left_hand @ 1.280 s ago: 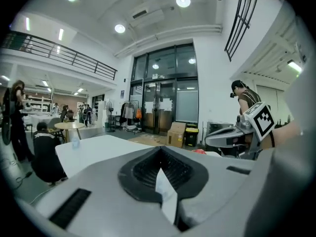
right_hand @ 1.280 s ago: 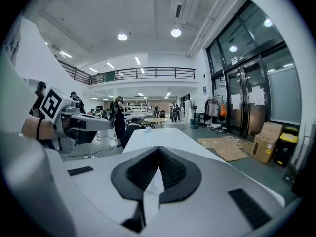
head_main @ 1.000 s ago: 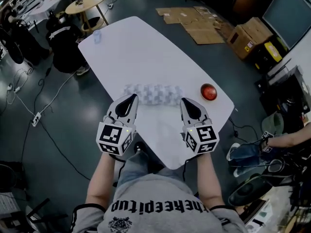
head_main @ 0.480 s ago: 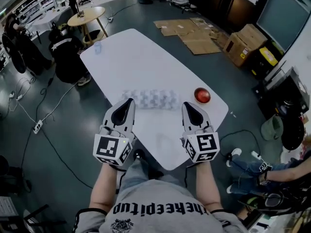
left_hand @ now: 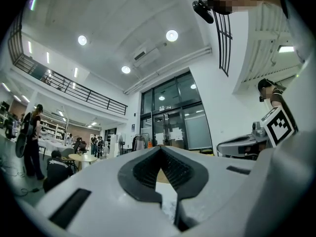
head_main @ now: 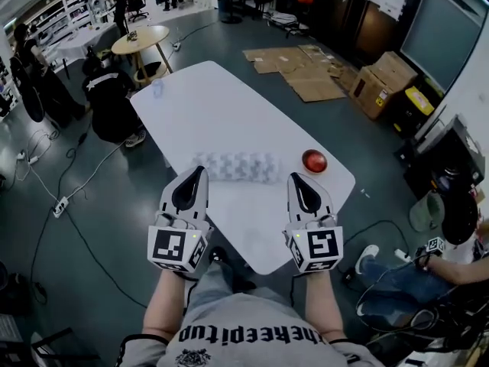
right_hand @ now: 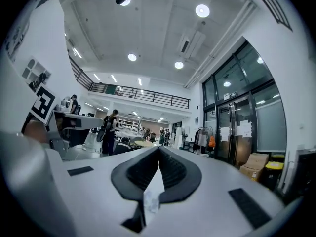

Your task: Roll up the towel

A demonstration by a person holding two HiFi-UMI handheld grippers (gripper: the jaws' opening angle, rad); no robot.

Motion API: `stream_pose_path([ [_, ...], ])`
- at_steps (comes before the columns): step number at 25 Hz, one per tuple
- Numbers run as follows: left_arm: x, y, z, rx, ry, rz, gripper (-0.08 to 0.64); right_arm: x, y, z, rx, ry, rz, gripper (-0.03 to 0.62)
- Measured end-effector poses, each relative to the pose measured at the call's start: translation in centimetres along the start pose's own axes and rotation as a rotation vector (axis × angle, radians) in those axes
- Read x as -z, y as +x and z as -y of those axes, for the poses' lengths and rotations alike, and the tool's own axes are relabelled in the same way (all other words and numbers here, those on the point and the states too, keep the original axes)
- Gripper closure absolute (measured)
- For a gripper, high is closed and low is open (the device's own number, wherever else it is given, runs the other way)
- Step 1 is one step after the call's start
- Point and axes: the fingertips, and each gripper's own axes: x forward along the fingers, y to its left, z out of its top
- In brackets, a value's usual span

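On the table (head_main: 206, 105), 12 o'clock of both grippers: towel (head_main: 235, 167) lies rolled, red button (head_main: 314, 160) at its 3 o'clock | left gripper (head_main: 198, 172) pressed together, empty | right gripper (head_main: 294, 177) likewise | change: both have drawn back and up from the roll | rolling looks done.

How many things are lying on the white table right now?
3: the rolled towel near the front edge, a red round object to its right, and a small pale item at the far left corner.
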Motion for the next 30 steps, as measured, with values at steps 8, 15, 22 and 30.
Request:
stream_pose_path([
  [8,-1.9,-1.2,0.3,-0.011,0.002,0.051,0.555,-2.5,-1.8,0.3,0.035,0.048,0.091,0.591],
  [15,-1.9,-2.1,0.8,-0.002,0.046,0.057,0.555,-2.8,-2.9,0.3,0.072,0.079,0.118,0.591],
  [22,-2.1,-2.5,0.4,-0.011,0.038,0.067,0.555,-2.9,-3.0,0.1,0.094,0.076,0.119,0.591],
  [30,-2.8,-2.1,1.0,-0.009,0.048,0.075,0.555,-3.2,-3.2,0.3,0.076,0.077,0.125,0.591],
])
